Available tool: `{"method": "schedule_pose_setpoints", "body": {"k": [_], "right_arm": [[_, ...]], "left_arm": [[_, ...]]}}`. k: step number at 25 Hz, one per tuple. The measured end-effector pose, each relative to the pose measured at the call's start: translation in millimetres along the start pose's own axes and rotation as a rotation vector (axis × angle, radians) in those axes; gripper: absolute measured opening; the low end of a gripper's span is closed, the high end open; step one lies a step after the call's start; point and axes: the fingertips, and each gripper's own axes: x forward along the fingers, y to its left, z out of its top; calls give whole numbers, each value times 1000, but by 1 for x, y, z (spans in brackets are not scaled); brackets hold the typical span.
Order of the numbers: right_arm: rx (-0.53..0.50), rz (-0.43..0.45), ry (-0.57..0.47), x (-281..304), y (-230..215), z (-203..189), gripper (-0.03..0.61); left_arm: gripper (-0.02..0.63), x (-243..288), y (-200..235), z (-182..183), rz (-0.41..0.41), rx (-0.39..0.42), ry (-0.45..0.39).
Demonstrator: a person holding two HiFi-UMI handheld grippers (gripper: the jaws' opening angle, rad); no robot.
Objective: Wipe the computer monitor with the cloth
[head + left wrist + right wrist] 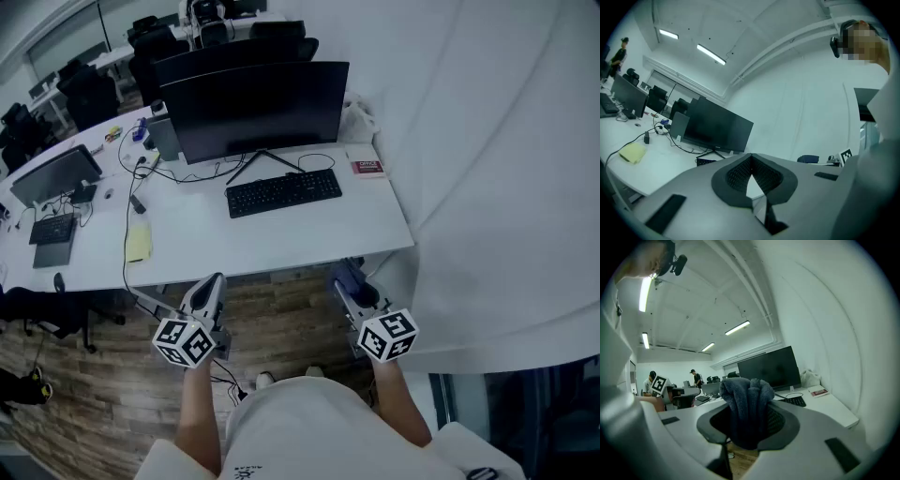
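Note:
A wide black computer monitor stands at the back of a white desk, with a black keyboard in front of it. Both grippers hang below the desk's front edge, well short of the screen. My right gripper is shut on a dark blue cloth. In the right gripper view the bunched cloth fills the jaws, and the monitor is far ahead. My left gripper is shut with nothing in it; in its own view the jaws meet, and the monitor stands beyond them.
A yellow notepad and cables lie on the desk's left. A red-labelled box and a white bag sit at its right. A second monitor is further left. A white wall closes the right; people stand far off.

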Motion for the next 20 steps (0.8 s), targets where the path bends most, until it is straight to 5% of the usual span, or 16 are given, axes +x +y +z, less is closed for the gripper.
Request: {"method": "schedule_pose_setpoints", "body": {"k": [20], "right_arm": [[13, 53, -9, -26, -40, 0, 137]], "left_arm": [[9, 22, -36, -5, 70, 46, -44]]}}
